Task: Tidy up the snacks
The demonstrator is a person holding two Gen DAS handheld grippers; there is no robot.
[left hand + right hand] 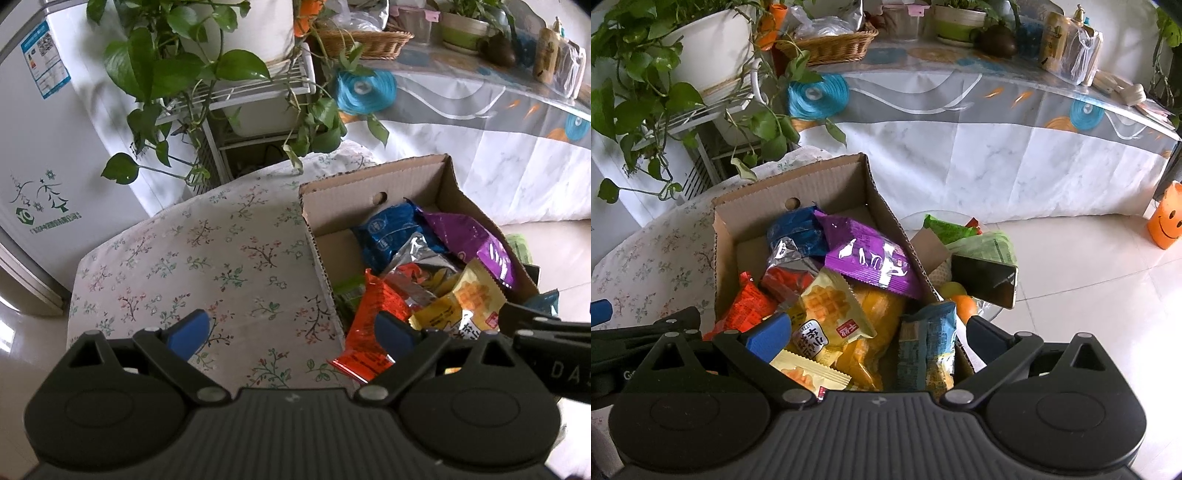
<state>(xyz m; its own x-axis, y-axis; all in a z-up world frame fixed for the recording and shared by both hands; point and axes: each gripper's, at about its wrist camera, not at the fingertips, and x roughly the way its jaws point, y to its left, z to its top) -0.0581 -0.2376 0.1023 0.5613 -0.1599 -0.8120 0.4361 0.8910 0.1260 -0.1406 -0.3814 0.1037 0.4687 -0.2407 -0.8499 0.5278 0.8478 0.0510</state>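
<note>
The cardboard box (pixel 798 184) of snack packets sits on the right edge of a floral-covered cushion (pixel 192 258). A purple packet (pixel 871 258) lies on top. Left tongs (pixel 291 332) and right tongs (pixel 879 332) both gape wide, gripping nothing, above the box's near end.

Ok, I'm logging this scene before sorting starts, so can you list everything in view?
cardboard box: one, brown, on flowered cushion
purple packet: one, in box, top
blue packet: one, in box, far end
waffle packet: one, yellow, in box, near end
orange-red packet: one, at box's near left edge
phone: one, black, right of box
wicker basket: one, tan, on far table
potted plant: one, green, on rack left
left tool: open, over cushion
right tool: open, over box
</note>
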